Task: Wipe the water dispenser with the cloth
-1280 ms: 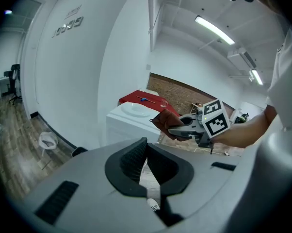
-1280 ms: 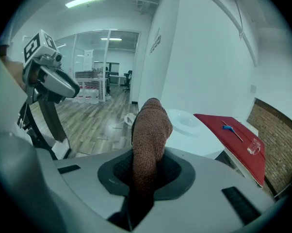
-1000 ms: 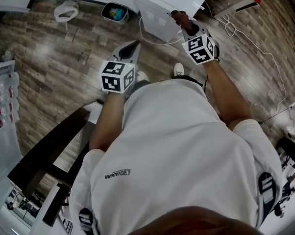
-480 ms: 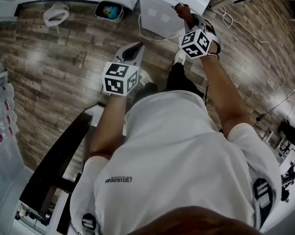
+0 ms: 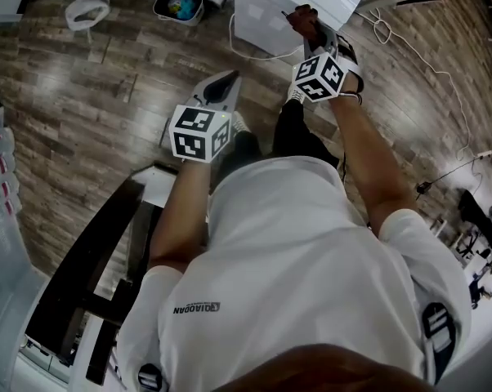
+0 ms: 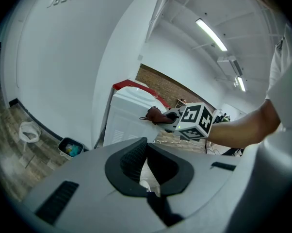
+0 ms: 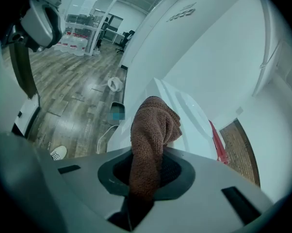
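Note:
The white water dispenser [image 5: 266,11] stands on the wooden floor at the top of the head view. My right gripper [image 5: 311,35] is shut on a brown cloth [image 5: 303,16], which lies against the dispenser's upper front edge. In the right gripper view the cloth [image 7: 153,125] stands up out of the jaws, with the dispenser's white top [image 7: 189,113] right behind it. My left gripper [image 5: 224,82] hangs apart over the floor, left of the dispenser, shut with nothing in it. The left gripper view shows the dispenser [image 6: 126,125] and the cloth [image 6: 157,115] ahead.
A small bin [image 5: 178,6] with coloured contents and a white bag [image 5: 87,11] lie on the floor by the wall. A white cable [image 5: 254,54] trails from the dispenser, another cord [image 5: 409,51] runs at right. A black bench [image 5: 91,276] stands at lower left.
The person has stepped closer to the dispenser. My right gripper with the cloth has shifted slightly left and up along the dispenser's edge. The left gripper has barely moved.

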A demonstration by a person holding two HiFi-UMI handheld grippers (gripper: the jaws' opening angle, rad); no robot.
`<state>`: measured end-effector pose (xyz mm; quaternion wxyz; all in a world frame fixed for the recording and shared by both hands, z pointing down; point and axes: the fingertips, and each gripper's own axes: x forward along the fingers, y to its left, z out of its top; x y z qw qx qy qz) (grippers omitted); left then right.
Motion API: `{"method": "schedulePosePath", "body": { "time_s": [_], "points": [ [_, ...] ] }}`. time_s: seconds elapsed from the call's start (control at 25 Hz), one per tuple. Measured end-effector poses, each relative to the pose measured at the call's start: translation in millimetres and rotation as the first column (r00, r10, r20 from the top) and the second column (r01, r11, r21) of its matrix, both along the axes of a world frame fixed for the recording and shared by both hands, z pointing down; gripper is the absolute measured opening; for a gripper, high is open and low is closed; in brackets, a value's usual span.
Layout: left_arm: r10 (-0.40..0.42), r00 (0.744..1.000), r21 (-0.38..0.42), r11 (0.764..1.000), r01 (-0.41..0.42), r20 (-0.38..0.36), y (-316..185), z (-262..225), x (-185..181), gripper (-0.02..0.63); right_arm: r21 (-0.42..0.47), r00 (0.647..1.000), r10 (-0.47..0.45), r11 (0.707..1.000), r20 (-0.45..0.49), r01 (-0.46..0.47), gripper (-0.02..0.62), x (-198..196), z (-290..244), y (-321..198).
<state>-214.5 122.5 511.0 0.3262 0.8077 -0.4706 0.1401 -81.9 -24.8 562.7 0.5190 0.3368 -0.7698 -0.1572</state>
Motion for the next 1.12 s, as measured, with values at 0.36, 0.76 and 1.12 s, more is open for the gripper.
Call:
{"method": "schedulePosePath", "body": {
  "time_s": [0.36, 0.76, 1.12],
  "points": [
    [-0.019, 1.0, -0.016, 1.0, 0.019, -0.008, -4, 15, -4, -0.003, -0.038, 0.998, -0.028, 0.999, -0.051, 0.027, 0.051, -8, 39, 2],
    [-0.051, 0.999, -0.034, 0.998, 0.051, -0.006, -7, 40, -12, -0.003, -0.095, 0.996, -0.03, 0.995, -0.08, 0.022, 0.051, -8, 92, 3],
    [-0.094, 0.995, -0.065, 0.994, 0.092, -0.027, 1, 54, -14, -0.003, -0.147, 0.993, -0.047, 0.989, -0.109, 0.031, 0.051, -14, 139, 2]
  ]
}}
